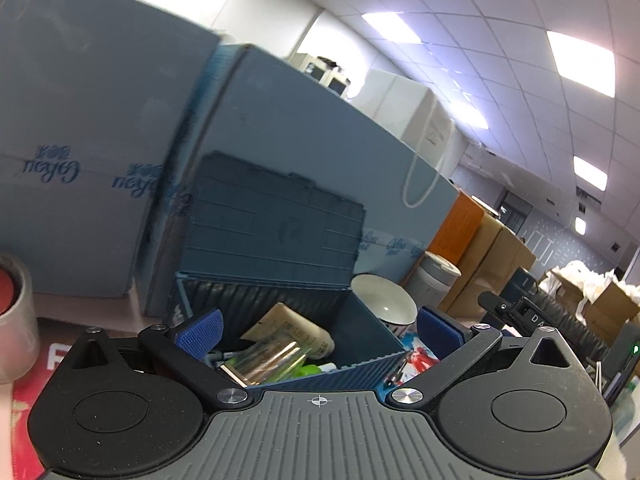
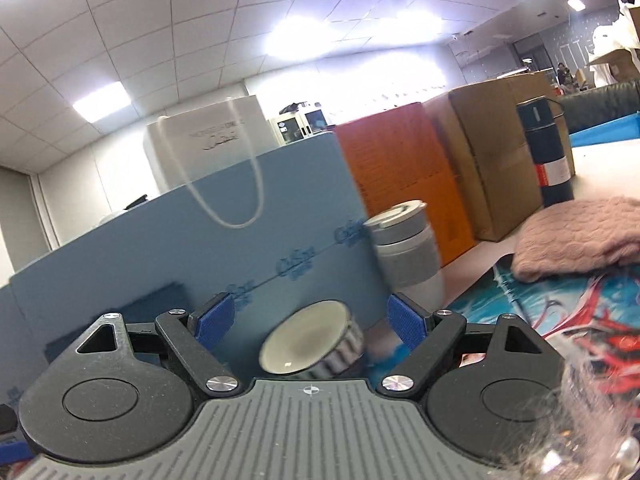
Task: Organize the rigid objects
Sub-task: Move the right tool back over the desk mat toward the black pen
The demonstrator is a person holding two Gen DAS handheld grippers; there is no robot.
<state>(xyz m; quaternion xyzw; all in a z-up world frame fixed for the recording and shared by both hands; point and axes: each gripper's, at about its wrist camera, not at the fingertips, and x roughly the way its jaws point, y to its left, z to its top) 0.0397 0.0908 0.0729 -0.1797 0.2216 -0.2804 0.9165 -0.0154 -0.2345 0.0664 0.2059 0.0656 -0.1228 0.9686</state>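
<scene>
Your right gripper (image 2: 310, 318) stands wide and empty; the bowl (image 2: 310, 340) lies tilted between its fingers, untouched. Centre it, then close gently on the rim. Your left gripper (image 1: 318, 330) gapes empty over the blue box (image 1: 360, 364)

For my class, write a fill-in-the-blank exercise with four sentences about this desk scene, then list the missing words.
1. The lid of the blue storage box stands ____.
2. The white bowl lies between the pads of the ____ tool, untouched.
3. The box behind the grey cup is coloured ____.
4. The pink knitted cloth lies in front of a dark ____.

Missing words: open; right; orange; flask
</scene>
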